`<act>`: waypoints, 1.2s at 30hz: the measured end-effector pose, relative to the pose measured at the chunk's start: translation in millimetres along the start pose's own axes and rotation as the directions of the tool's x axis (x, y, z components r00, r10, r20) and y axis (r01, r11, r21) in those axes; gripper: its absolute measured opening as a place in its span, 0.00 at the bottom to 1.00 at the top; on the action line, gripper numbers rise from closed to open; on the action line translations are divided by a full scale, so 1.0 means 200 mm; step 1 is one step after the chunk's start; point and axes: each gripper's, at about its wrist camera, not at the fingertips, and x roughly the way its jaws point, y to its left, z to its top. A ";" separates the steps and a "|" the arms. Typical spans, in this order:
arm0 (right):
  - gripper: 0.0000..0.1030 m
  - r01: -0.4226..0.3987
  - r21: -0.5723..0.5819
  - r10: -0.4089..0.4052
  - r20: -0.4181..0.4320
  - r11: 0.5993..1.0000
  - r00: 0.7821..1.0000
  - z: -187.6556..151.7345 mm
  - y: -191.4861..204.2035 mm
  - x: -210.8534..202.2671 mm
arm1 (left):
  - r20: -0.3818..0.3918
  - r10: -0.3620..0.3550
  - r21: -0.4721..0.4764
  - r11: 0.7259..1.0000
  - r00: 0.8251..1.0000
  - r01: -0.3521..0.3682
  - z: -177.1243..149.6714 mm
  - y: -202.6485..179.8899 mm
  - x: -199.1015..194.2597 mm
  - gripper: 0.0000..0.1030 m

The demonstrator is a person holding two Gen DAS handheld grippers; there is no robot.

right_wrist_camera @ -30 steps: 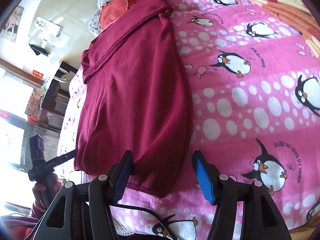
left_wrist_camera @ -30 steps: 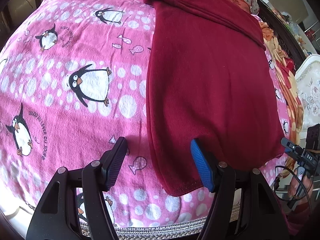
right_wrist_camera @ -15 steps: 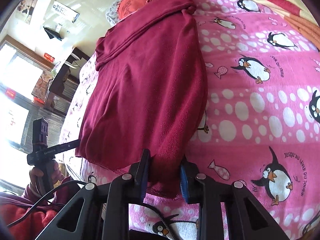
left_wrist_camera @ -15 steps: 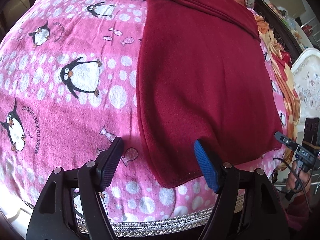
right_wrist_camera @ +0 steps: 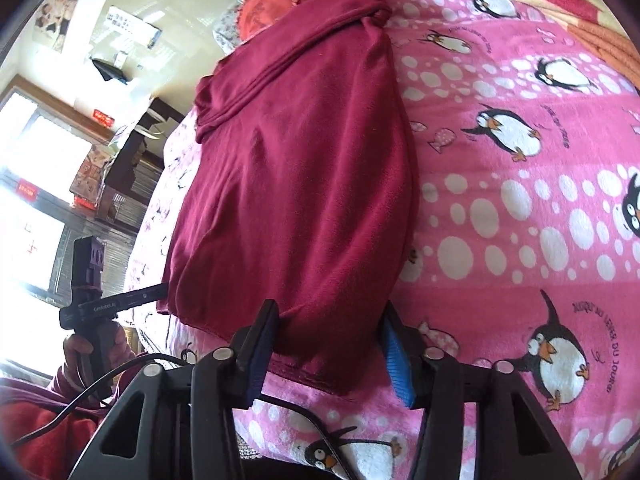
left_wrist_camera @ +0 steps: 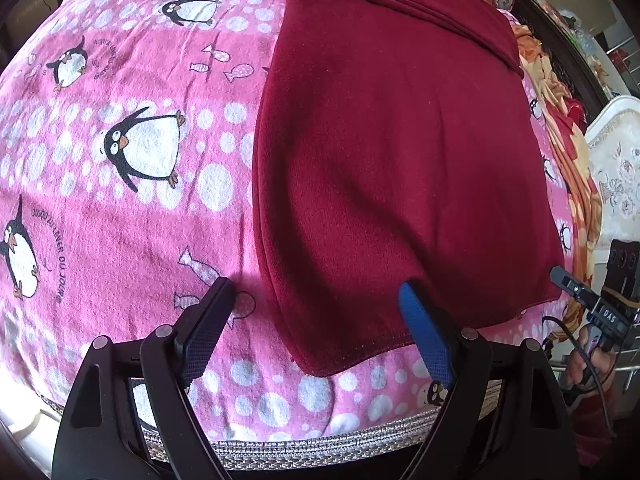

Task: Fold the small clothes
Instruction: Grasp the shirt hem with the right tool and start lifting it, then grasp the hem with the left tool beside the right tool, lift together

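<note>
A dark red garment (left_wrist_camera: 396,152) lies lengthwise on a pink penguin blanket (left_wrist_camera: 132,140), its hem at the near edge of the bed. My left gripper (left_wrist_camera: 316,300) is open, its jaws set wide around the garment's near left hem corner, the blue right finger (left_wrist_camera: 424,332) under the fabric edge. In the right wrist view the garment (right_wrist_camera: 304,184) fills the middle. My right gripper (right_wrist_camera: 332,320) is open around the near right hem corner, cloth between its fingers. The left gripper also shows there (right_wrist_camera: 120,300), held in a hand.
The bed's woven grey edge trim (left_wrist_camera: 304,448) runs just below the left gripper. An orange and yellow quilt (left_wrist_camera: 568,152) lies along the garment's right side. Pillows (right_wrist_camera: 272,0) sit at the head. Windows and furniture (right_wrist_camera: 100,168) stand beyond the bed.
My right gripper narrowed on the hem corner half a second ago and has now opened wider again. My left gripper edged forward, its blue finger now under the hem.
</note>
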 end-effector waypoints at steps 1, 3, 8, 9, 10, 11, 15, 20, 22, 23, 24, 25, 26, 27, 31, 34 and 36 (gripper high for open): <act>0.31 -0.009 -0.008 0.009 0.005 1.000 1.000 0.00 0.01 0.00 | 0.003 -0.006 -0.003 1.000 1.000 0.006 0.00 0.01 0.00 0.79; 0.25 -0.012 -0.019 0.012 0.006 1.000 1.000 -0.01 0.02 0.01 | 0.012 0.007 0.002 1.000 1.000 -0.007 0.00 0.03 -0.02 0.52; 0.14 -0.097 0.002 0.097 0.027 0.995 0.995 -0.01 0.00 0.00 | 0.009 0.010 -0.010 1.000 1.000 -0.010 0.00 0.07 -0.03 0.15; 0.13 -0.105 0.002 0.105 0.028 0.994 0.994 0.00 0.01 0.00 | 0.009 0.011 -0.008 1.000 1.000 -0.011 0.00 0.07 -0.03 0.11; 0.13 -0.113 0.000 0.113 0.029 0.994 0.993 0.00 0.01 0.00 | 0.011 0.011 -0.003 1.000 1.000 -0.011 0.00 0.07 -0.03 0.11; 0.13 -0.116 -0.006 0.116 0.032 0.993 0.993 0.01 0.02 0.00 | 0.014 0.016 0.008 1.000 1.000 -0.017 0.00 0.06 -0.04 0.08; 0.13 -0.144 -0.017 0.145 0.048 0.989 0.988 0.04 0.04 -0.03 | 0.028 0.035 0.047 0.998 0.999 -0.036 0.00 0.01 -0.05 0.06; 0.13 -0.157 -0.026 0.158 0.071 0.987 0.985 0.09 0.07 -0.07 | 0.053 0.019 0.069 0.997 0.998 -0.022 0.02 -0.03 -0.08 0.06; 0.13 -0.162 -0.032 0.164 0.076 0.986 0.983 0.11 0.08 -0.07 | 0.069 0.014 0.076 0.997 0.998 -0.019 0.05 -0.04 -0.11 0.06; 0.13 -0.170 -0.035 0.172 0.080 0.985 0.982 0.13 0.09 -0.08 | 0.080 0.009 0.078 0.997 0.997 -0.015 0.06 -0.04 -0.12 0.06; 0.13 -0.172 -0.041 0.175 0.085 0.984 0.981 0.14 0.09 -0.08 | 0.094 0.004 0.077 0.997 0.996 -0.011 0.08 -0.04 -0.14 0.06; 0.13 -0.173 -0.048 0.177 0.090 0.984 0.980 0.16 0.10 -0.08 | 0.107 0.000 0.077 0.997 0.994 -0.008 0.10 -0.05 -0.16 0.06; 0.13 -0.176 -0.053 0.181 0.097 0.983 0.979 0.18 0.11 -0.08 | 0.123 -0.004 0.077 0.997 0.992 -0.006 0.12 -0.05 -0.18 0.06; 0.13 -0.178 -0.058 0.184 0.103 0.982 0.978 0.20 0.11 -0.09 | 0.139 -0.008 0.077 0.997 0.990 -0.003 0.15 -0.05 -0.20 0.06; 0.12 -0.173 -0.092 0.184 0.140 0.981 0.973 0.33 0.15 -0.11 | 0.194 -0.025 0.084 0.996 0.981 0.009 0.26 -0.07 -0.26 0.06; 0.12 -0.151 -0.119 0.170 0.166 0.981 0.971 0.43 0.19 -0.12 | 0.240 -0.028 0.081 0.997 0.970 0.009 0.35 -0.07 -0.29 0.06; 0.12 -0.142 -0.138 0.166 0.188 0.980 0.968 0.51 0.22 -0.13 | 0.268 -0.029 0.075 0.997 0.963 0.009 0.41 -0.06 -0.31 0.06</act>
